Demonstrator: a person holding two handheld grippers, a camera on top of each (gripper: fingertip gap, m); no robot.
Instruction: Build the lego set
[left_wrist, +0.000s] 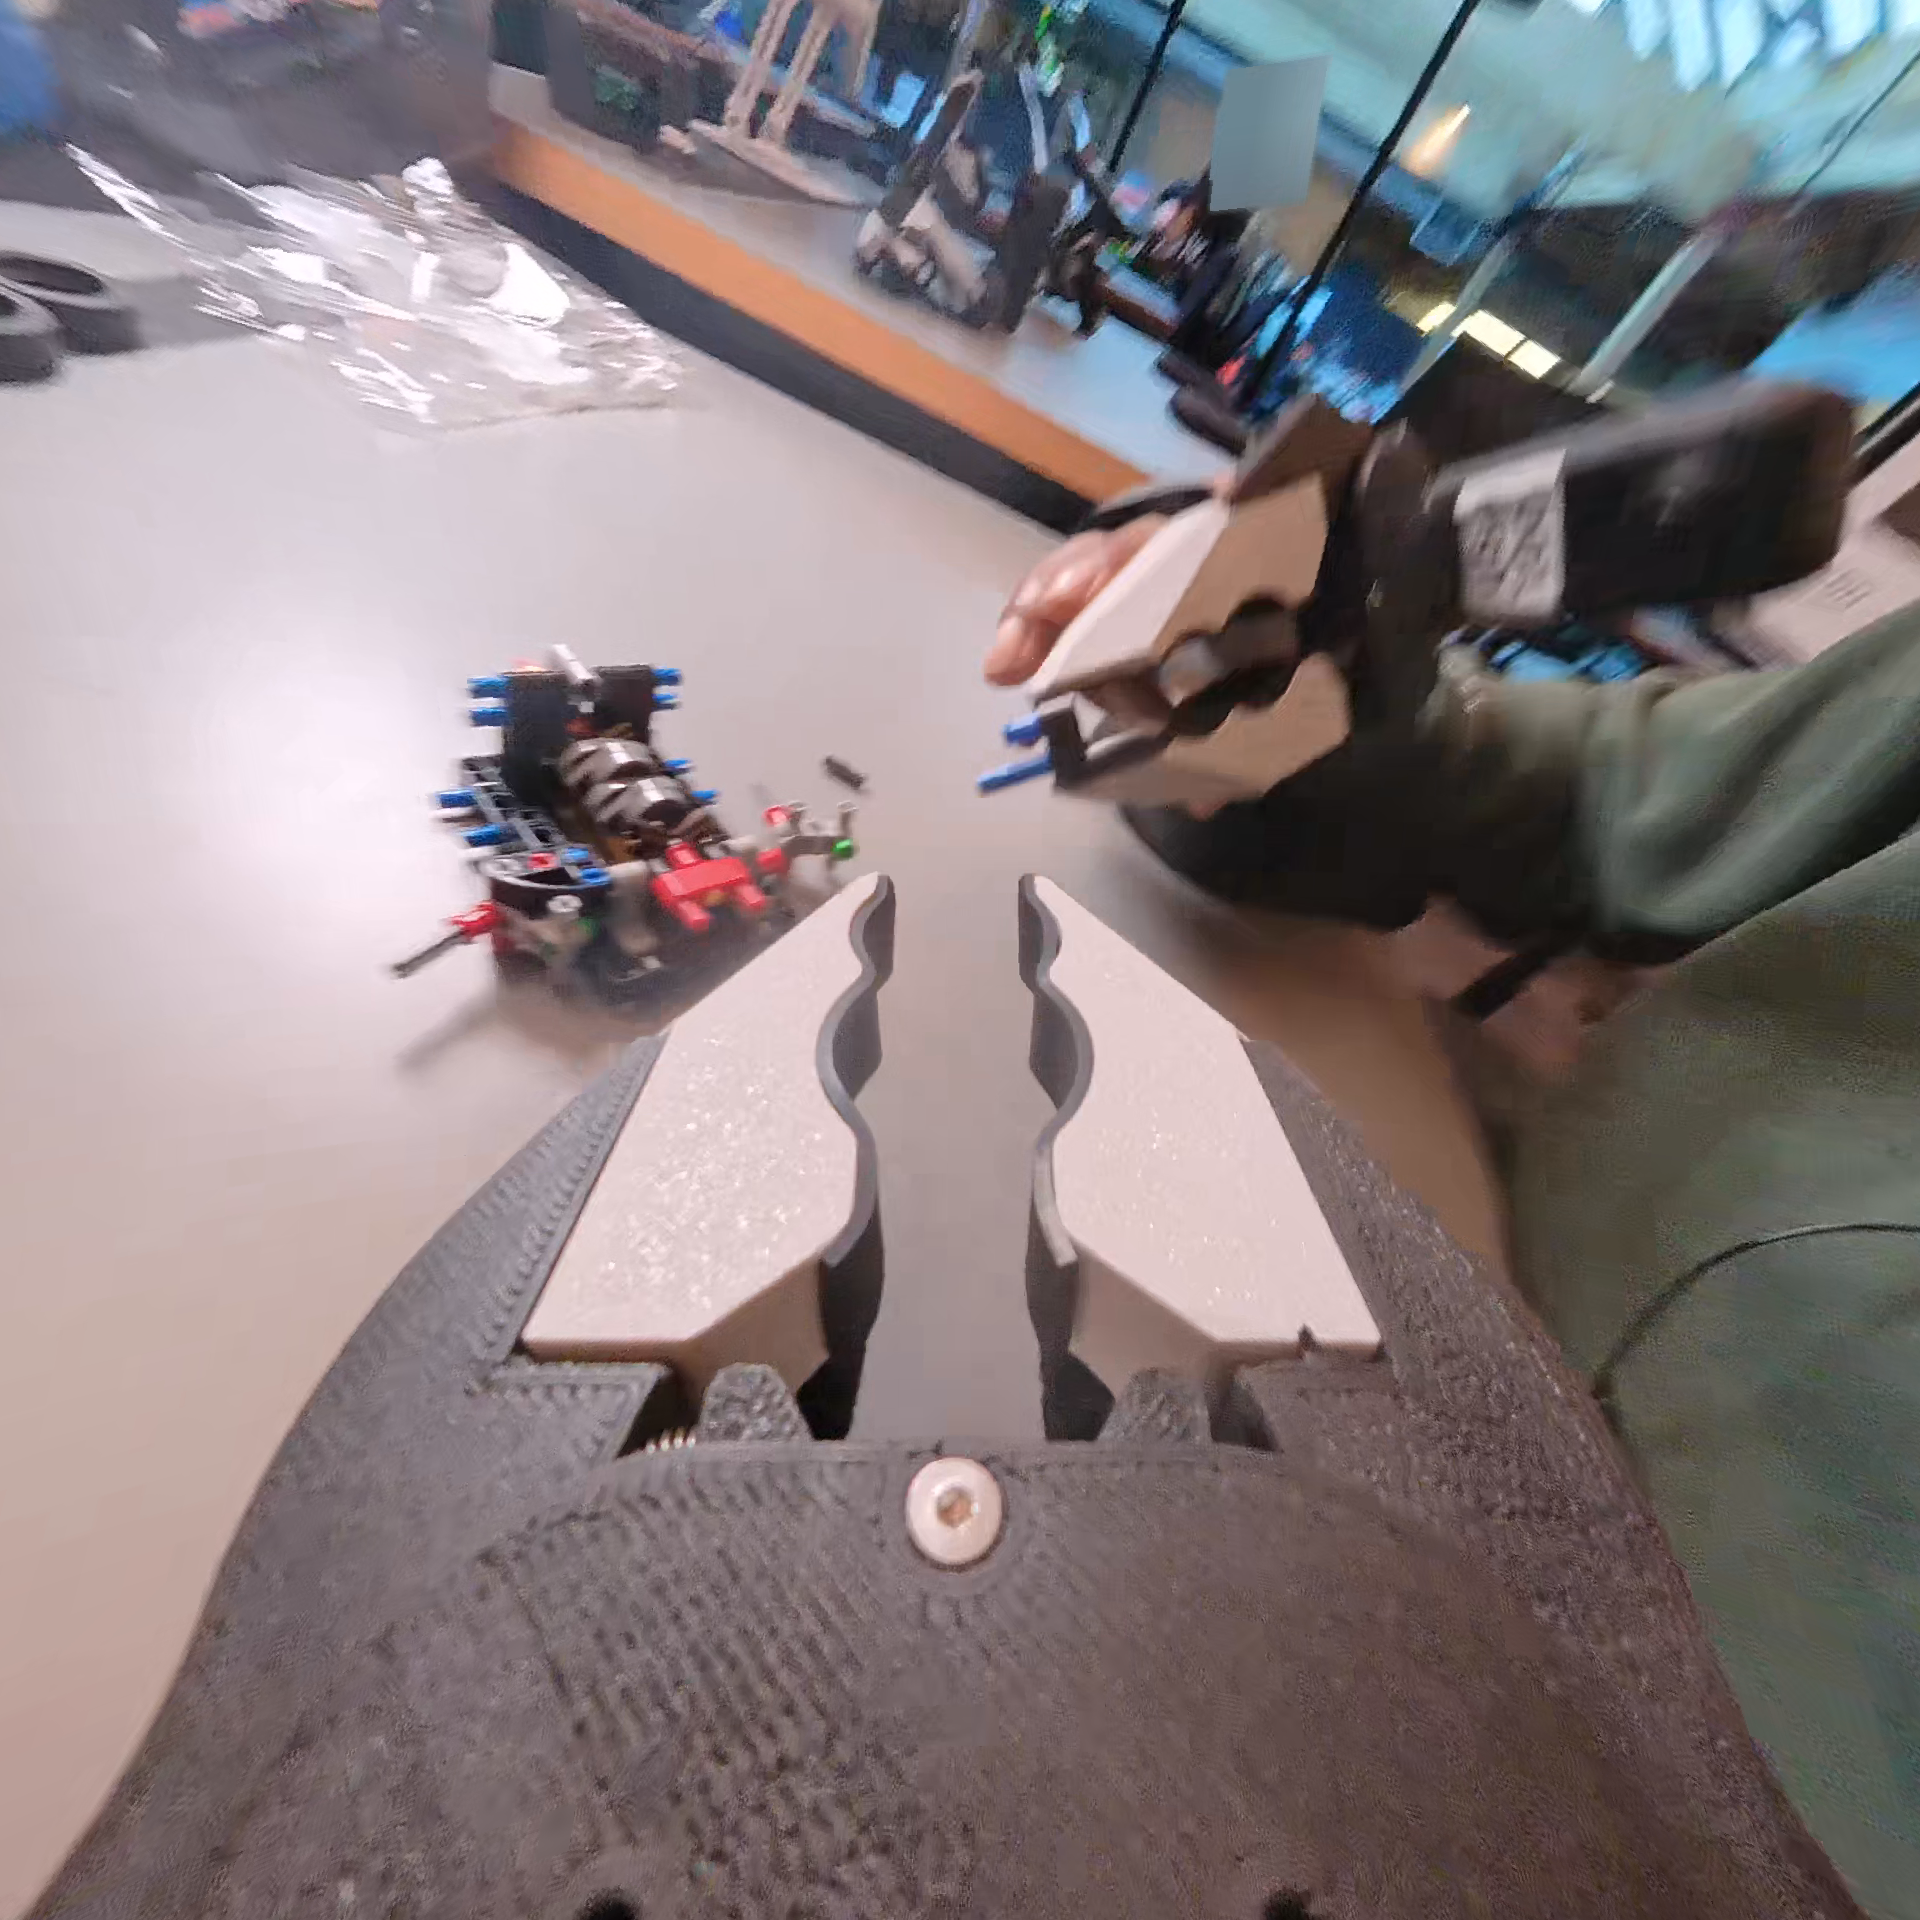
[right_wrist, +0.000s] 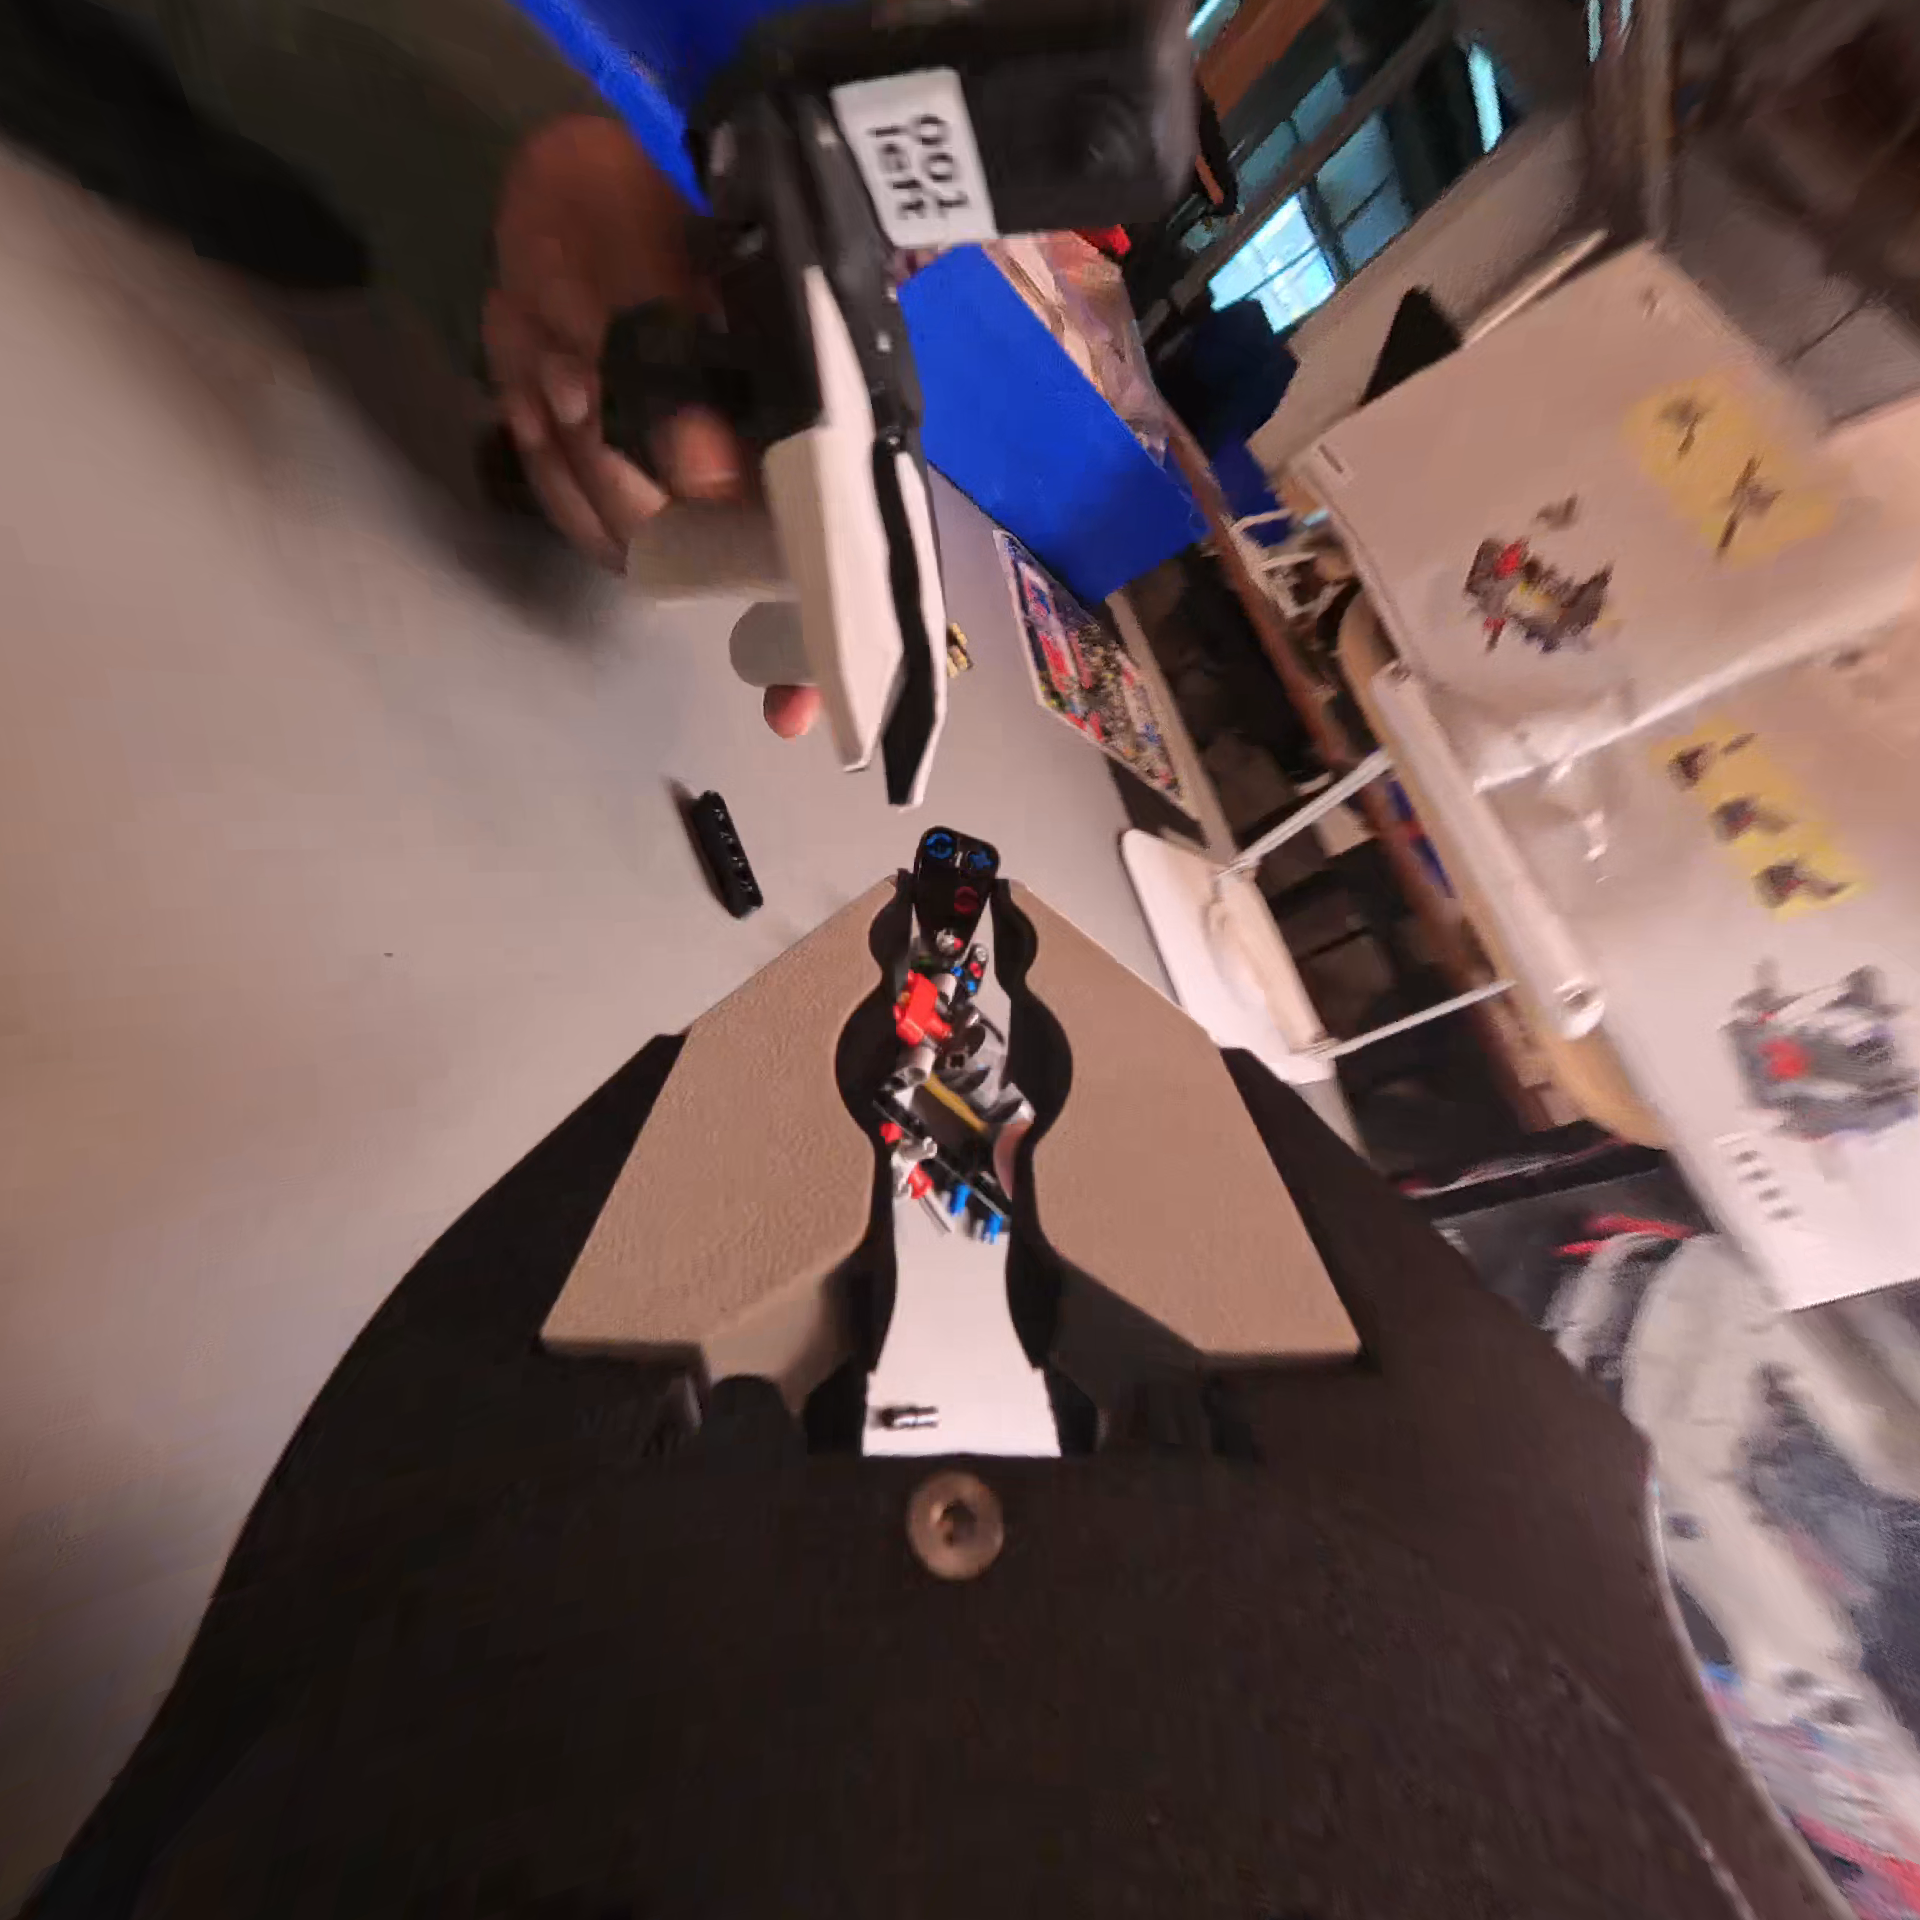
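Note:
The partly built lego model (left_wrist: 613, 821), black with blue pins and red parts, lies on the grey table (left_wrist: 260, 1039). My left gripper (left_wrist: 956, 904) is open and empty, hovering just right of the model. My right gripper (left_wrist: 1060, 738) is above and right of the model, shut on a small black piece with blue pins (left_wrist: 1029, 750). In the right wrist view this piece (right_wrist: 956, 868) sticks out past my right gripper's (right_wrist: 954, 894) tips, and the model (right_wrist: 945, 1091) shows through the gap between the fingers. The left gripper (right_wrist: 883, 769) hangs above.
A short black beam (right_wrist: 727, 852) lies loose on the table; it also shows in the left wrist view (left_wrist: 847, 771). A small pin (right_wrist: 909, 1415) lies nearer. An instruction booklet on a stand (right_wrist: 1558, 727) and a blue box (right_wrist: 1039, 436) stand beyond. Clear plastic bags (left_wrist: 416, 291) lie far left.

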